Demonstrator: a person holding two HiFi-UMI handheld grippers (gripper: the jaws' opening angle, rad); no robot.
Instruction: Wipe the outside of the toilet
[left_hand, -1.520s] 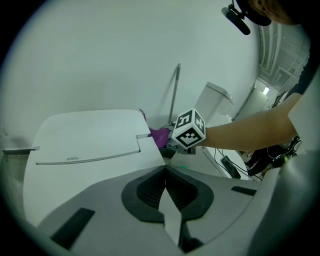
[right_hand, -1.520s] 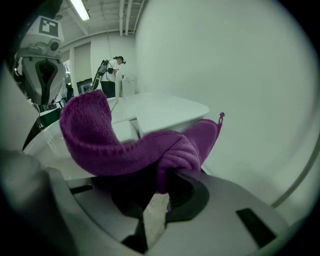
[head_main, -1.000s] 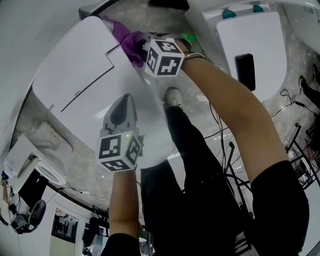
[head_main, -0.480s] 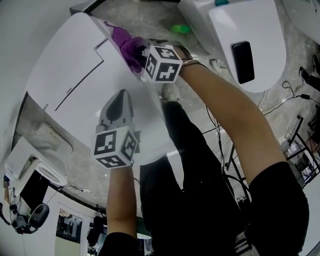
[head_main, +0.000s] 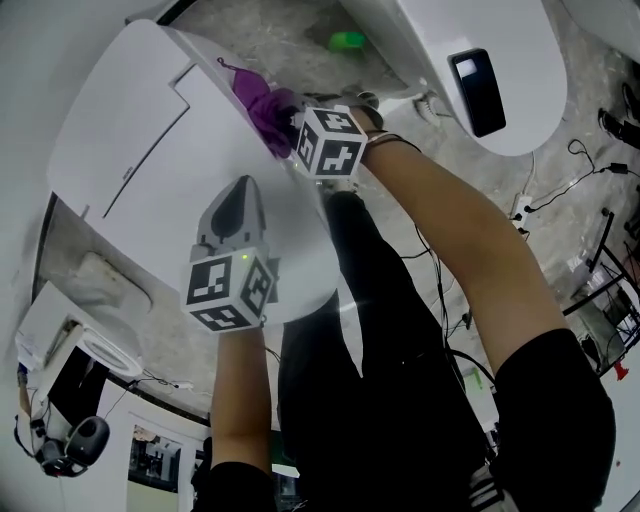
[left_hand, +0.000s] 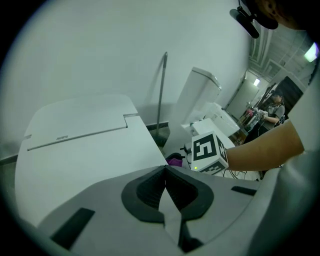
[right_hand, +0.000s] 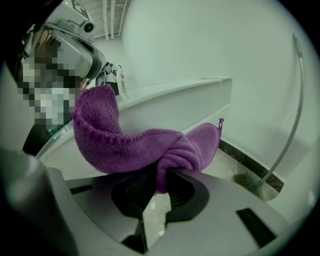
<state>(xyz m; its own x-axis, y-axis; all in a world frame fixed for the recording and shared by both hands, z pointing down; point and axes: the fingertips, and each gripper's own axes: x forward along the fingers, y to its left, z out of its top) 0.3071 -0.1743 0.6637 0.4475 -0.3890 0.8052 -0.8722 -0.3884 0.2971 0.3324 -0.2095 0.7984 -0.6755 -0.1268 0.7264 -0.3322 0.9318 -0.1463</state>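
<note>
The white toilet (head_main: 140, 130) fills the upper left of the head view, its lid closed. My right gripper (head_main: 285, 125) is shut on a purple cloth (head_main: 265, 105) and presses it against the toilet's right side edge. In the right gripper view the cloth (right_hand: 135, 145) bunches over the jaws of my right gripper (right_hand: 160, 182), beside the toilet's white rim (right_hand: 165, 102). My left gripper (head_main: 238, 200) hovers over the front of the lid, shut with nothing in it. The left gripper view shows this gripper (left_hand: 165, 175) with the lid (left_hand: 80, 145) and the cloth (left_hand: 175, 161) beyond.
A second toilet (head_main: 500, 50) with a black panel (head_main: 477, 90) stands at the upper right. A green object (head_main: 347, 41) lies on the stone floor between the two. Cables (head_main: 560, 190) trail at the right. A thin metal pipe (right_hand: 295, 100) rises by the wall.
The right gripper and cloth have slid a little along the toilet's side edge, toward me. The head view has shifted. The left gripper has stayed over the lid.
</note>
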